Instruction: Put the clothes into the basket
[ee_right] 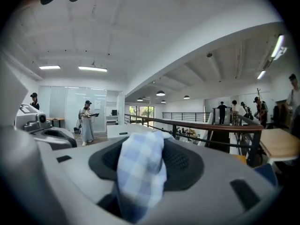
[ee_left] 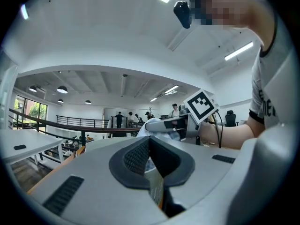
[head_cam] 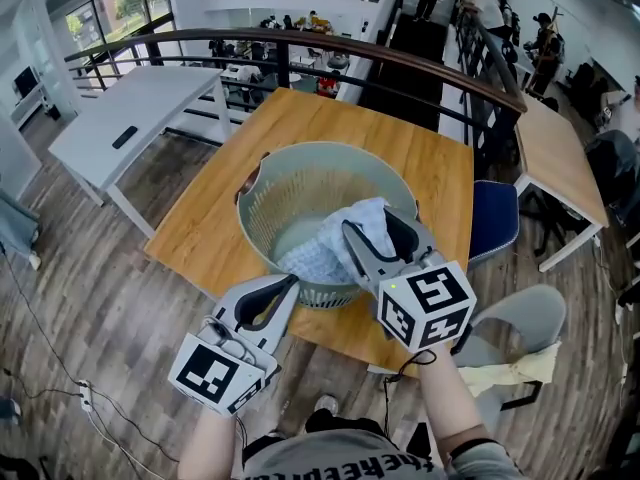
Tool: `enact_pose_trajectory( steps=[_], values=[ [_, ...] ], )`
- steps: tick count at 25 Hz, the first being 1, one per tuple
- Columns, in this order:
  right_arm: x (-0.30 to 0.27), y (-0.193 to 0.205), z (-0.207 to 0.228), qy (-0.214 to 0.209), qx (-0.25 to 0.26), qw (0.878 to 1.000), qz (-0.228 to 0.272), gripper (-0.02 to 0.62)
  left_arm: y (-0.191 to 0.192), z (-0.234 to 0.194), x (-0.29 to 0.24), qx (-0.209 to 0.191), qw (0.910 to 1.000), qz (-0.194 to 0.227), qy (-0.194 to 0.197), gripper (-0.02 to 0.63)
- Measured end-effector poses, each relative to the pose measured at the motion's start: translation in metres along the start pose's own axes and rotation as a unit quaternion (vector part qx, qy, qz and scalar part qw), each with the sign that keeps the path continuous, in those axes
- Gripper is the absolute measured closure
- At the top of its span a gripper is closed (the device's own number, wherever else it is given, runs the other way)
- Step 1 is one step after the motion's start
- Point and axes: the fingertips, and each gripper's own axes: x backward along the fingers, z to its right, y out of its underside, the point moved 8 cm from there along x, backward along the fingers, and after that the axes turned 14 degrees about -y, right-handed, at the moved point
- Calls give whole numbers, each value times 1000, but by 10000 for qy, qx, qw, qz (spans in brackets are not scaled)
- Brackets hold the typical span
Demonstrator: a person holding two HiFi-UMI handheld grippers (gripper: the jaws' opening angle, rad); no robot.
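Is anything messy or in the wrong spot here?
Yes. A pale yellow cloth lies crumpled on the grey chair, outside the basket, while the checked cloth is already inside.

The cloth (head_cam: pixel 330 248), a soft blue-and-white check, lies crumpled inside the basket (head_cam: pixel 300 156), with 1 fold rising between the parted jaws of the right gripper (head_cam: pixel 368 220). The basket, 1 round grey-green tub with perforated walls, stands upright just ahead of the left gripper (head_cam: pixel 292 281), its near rim beneath the right gripper.
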Motion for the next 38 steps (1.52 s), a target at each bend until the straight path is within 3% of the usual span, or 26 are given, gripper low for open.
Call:
enact_pose_trajectory(
  steps=[10,18,30,38],
  values=[
    [13,16,-7,-118,-21,9989,-456,358,4,6,-3,-4,9999,-15,133,592],
    [32,29,-17,50,4,9975,-711,350,4,14,-2,-1,9993,21,371,592],
    [67,34,-20,268,-44,9990,-354,350,8,37,-7,-16,9979,134,632,592],
    [68,42,-27,-5,-82,9997,-248,388,11,45,-4,-58,9984,179,539,592]
  ],
)
